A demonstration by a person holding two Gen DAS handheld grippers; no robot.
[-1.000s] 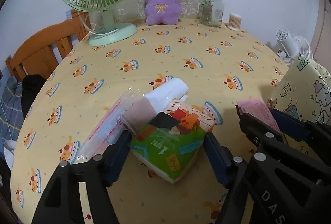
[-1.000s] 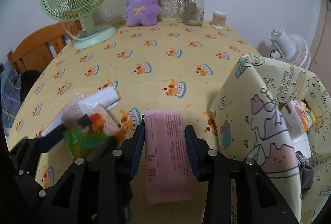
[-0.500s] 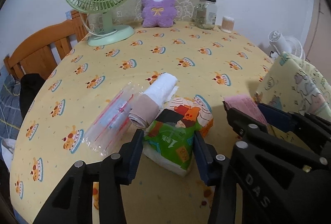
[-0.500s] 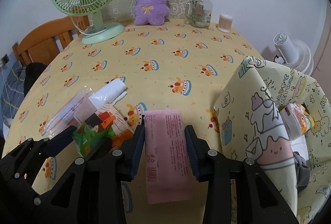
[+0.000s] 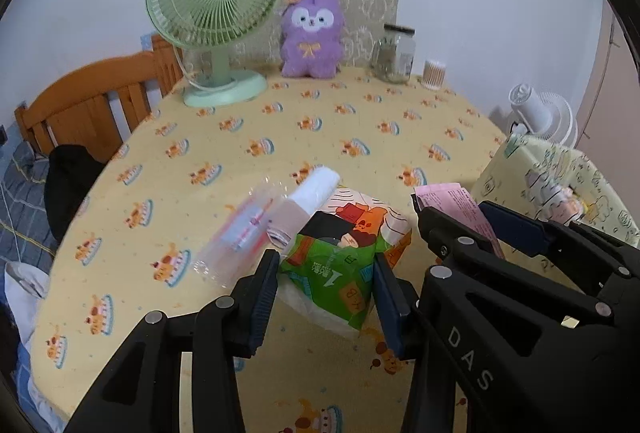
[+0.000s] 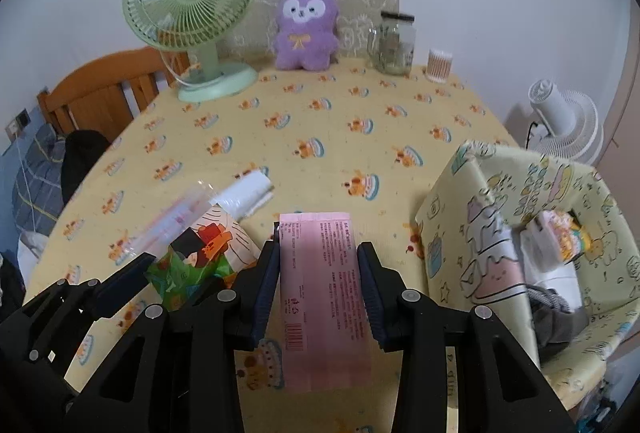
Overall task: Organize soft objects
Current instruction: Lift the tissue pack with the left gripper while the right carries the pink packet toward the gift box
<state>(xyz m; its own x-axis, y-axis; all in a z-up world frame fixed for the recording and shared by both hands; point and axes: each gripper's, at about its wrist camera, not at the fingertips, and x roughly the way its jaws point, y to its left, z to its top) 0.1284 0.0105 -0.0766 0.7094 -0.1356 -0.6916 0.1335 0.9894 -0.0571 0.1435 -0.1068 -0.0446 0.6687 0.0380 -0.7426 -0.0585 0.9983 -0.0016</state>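
- The left gripper (image 5: 326, 273) has its jaws clamped on a soft green-and-orange printed tissue pack (image 5: 346, 249), held above the yellow cake-patterned tablecloth (image 5: 280, 137).
- The right gripper (image 6: 318, 265) has its jaws pressed against both sides of a flat pink plastic-wrapped pack (image 6: 320, 289).
- A clear plastic sleeve (image 5: 236, 237) and a white rolled cloth (image 5: 314, 189) lie on the cloth just beyond the tissue pack.
- A yellow cartoon-print fabric storage bin (image 6: 516, 233) stands open to the right, soft items inside.
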